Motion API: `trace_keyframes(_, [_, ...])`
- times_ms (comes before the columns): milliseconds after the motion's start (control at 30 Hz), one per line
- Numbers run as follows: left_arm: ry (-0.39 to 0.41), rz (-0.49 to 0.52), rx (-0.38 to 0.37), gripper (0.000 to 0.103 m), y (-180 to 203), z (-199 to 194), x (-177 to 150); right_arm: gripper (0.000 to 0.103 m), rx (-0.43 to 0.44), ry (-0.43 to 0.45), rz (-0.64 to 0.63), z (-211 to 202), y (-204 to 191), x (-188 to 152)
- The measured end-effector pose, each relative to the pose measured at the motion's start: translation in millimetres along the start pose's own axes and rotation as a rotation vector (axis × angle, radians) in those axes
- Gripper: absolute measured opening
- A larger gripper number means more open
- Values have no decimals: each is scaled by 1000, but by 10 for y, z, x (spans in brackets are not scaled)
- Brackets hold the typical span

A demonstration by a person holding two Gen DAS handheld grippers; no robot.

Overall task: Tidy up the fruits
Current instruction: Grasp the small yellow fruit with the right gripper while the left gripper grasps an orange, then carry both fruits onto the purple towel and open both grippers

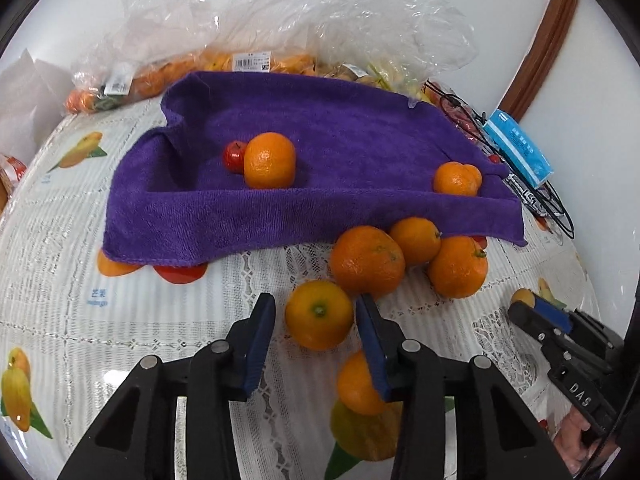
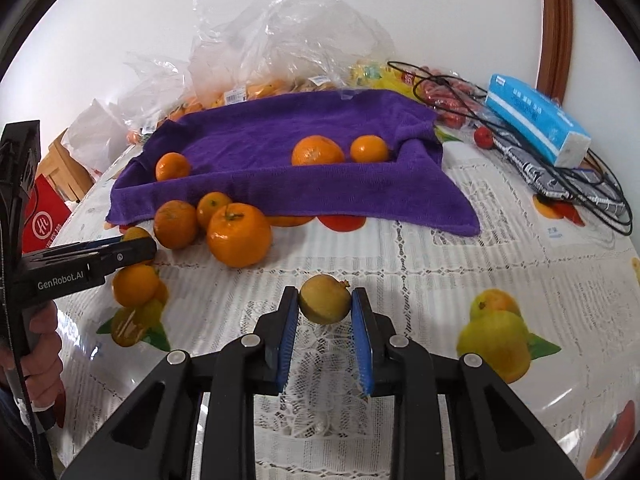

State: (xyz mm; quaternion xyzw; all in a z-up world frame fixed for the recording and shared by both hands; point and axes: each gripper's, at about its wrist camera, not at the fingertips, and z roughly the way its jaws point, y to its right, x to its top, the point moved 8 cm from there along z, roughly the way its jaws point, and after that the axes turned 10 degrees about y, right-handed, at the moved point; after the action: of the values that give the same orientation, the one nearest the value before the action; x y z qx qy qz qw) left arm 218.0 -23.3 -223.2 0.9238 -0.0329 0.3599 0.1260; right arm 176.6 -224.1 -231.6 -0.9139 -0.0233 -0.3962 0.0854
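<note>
White lace-covered worktop (image 2: 460, 248), purple terry towel (image 2: 320, 184) draped as fruit tray. Right tongs (image 2: 325, 300) clamped on small yellow-brown fruit (image 2: 325, 298), lifted for transfer. Left tongs (image 1: 316, 312) apart, straddling round orange tangerine (image 1: 319, 314), likely next pick.

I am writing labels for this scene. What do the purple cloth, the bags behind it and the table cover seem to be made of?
Purple cloth: probably microfibre or terry, matte; the surface shows a fuzzy pile and soft folds.
Bags: thin clear plastic film, glossy; they are crinkled and see-through.
Table cover: probably plastic or vinyl with a lace-like pattern and printed fruit; it shines, but the material is uncertain.
</note>
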Motion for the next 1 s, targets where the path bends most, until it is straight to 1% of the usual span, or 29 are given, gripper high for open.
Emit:
trace_keyframes(33, [4,-2,-1,38,-7,3,4,27,1,-2,0,14,-2,-10])
trace_keyframes(67, [5,1,-1,31,-7,6,2,27,1,-7,0,35,-3,-23])
trace_keyframes(167, [8,8,-4,31,4,7,-2,27,8,-23,-2,74,-15,-57])
trace_keyframes(300, [13,-6,-8,31,-14,-8,22,27,19,-16,-11,62,-46,-42])
trace_keyframes(433, [38,-2,8,31,-60,-85,79,27,17,-2,-15,33,-56,10])
trace_keyframes(567, [77,26,37,31,-73,-192,149,27,16,18,-8,-18,-37,98])
trace_keyframes(633, [89,22,30,31,-70,-241,190,27,13,24,2,-32,-20,141])
trace_keyframes(767, [112,19,26,31,-68,-327,280,27,24,39,30,-80,2,267])
trace_keyframes(867, [128,25,20,31,-42,-361,382,27,11,69,21,-139,-9,420])
trace_keyframes(1000, [160,27,18,31,-20,-416,556,27,21,111,3,-203,-76,658])
